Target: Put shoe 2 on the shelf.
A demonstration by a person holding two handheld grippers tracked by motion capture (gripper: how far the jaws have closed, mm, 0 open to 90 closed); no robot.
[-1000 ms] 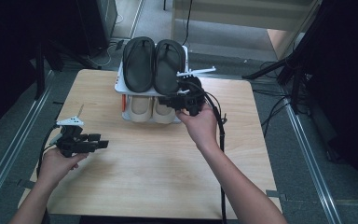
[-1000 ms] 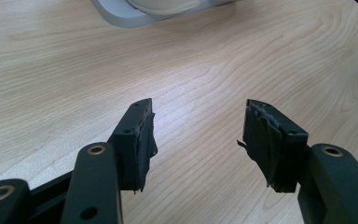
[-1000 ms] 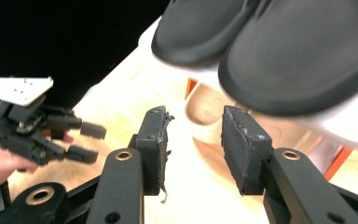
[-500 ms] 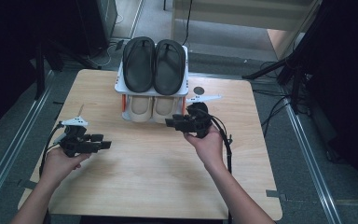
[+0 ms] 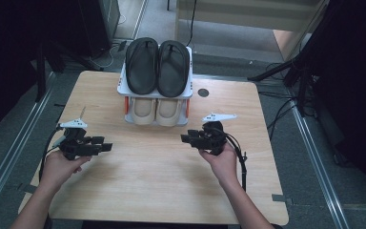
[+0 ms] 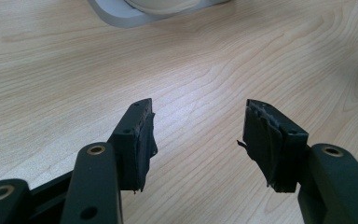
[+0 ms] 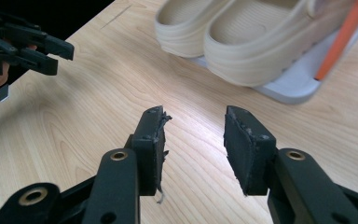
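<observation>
The right tool [image 5: 187,139] hangs low over the tabletop [image 5: 162,191], held level and pointing toward the person's left. Its jaws stand apart with nothing between them, and they have just been opening a little further. In the right gripper view the two black pads [image 7: 154,140] frame bare wood, their rubber frayed at the edges.

The beige shoes [image 5: 157,110] sit just beyond and to the left of that tool, near but apart from it, on the lower shelf of a small white rack [image 5: 122,88]. In the right gripper view the beige pair [image 7: 242,32] lies ahead of the jaws and a little to the right, toes toward the camera, on the rack's grey-white base, with an orange post [image 7: 342,39] at the right edge.

The black sandals [image 5: 157,64] lie side by side on the rack's top shelf, farther from the tool.

The left tool [image 5: 106,147] is near the tabletop's left edge, well apart from the rack, pointing right; its jaws are also apart and empty. In the left gripper view its pads [image 6: 142,140] are over plain wood, with a corner of the rack's base at the top.

No writing or brand can be read on the shoes or rack. The beige shoes are half hidden under the top shelf in the high view, and cut off at the top in the right gripper view.
</observation>
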